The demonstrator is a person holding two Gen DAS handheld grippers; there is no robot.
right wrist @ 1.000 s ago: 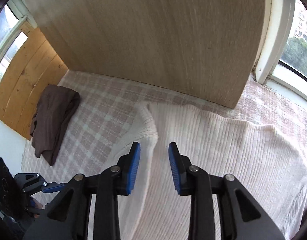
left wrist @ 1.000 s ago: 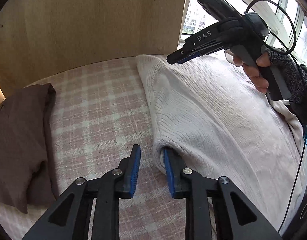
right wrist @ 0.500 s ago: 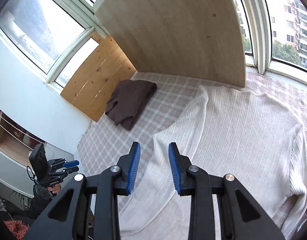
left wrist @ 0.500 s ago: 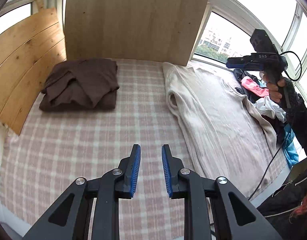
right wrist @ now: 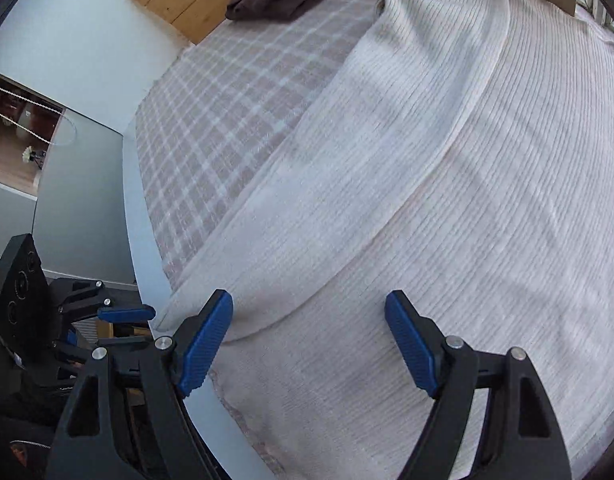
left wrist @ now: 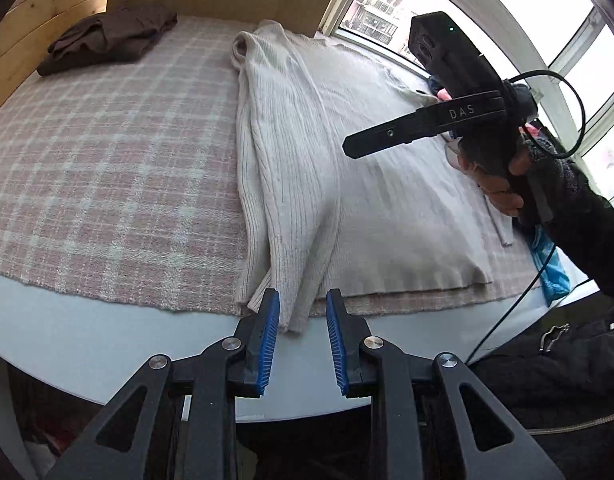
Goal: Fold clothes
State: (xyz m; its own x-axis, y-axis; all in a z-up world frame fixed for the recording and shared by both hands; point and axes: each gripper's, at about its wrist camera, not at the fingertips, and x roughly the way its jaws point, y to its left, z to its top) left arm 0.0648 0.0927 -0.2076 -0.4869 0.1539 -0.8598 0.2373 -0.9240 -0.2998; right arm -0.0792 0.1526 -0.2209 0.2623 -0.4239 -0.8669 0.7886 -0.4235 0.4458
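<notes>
Soft cream ribbed sweater (left wrist: pixel 347 168) spread on a plaid-covered table (left wrist: pixel 107 152), one sleeve folded over its body.

Likely light and floppy; best pinched at hem or cuff. Right gripper (right wrist: pixel 307 336), just opened wide, hovers empty over the hem; left gripper (left wrist: pixel 302 332), narrow and empty, sits at the sleeve cuff (left wrist: pixel 291 304).

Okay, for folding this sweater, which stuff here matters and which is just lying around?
In the job:
- cream sweater, one sleeve folded over its body
- left gripper, open at the sleeve cuff
- right gripper, jaws just opened wide above the hem

Lying about:
- brown folded garment
- plaid blanket
- clothes pile by the window
</notes>
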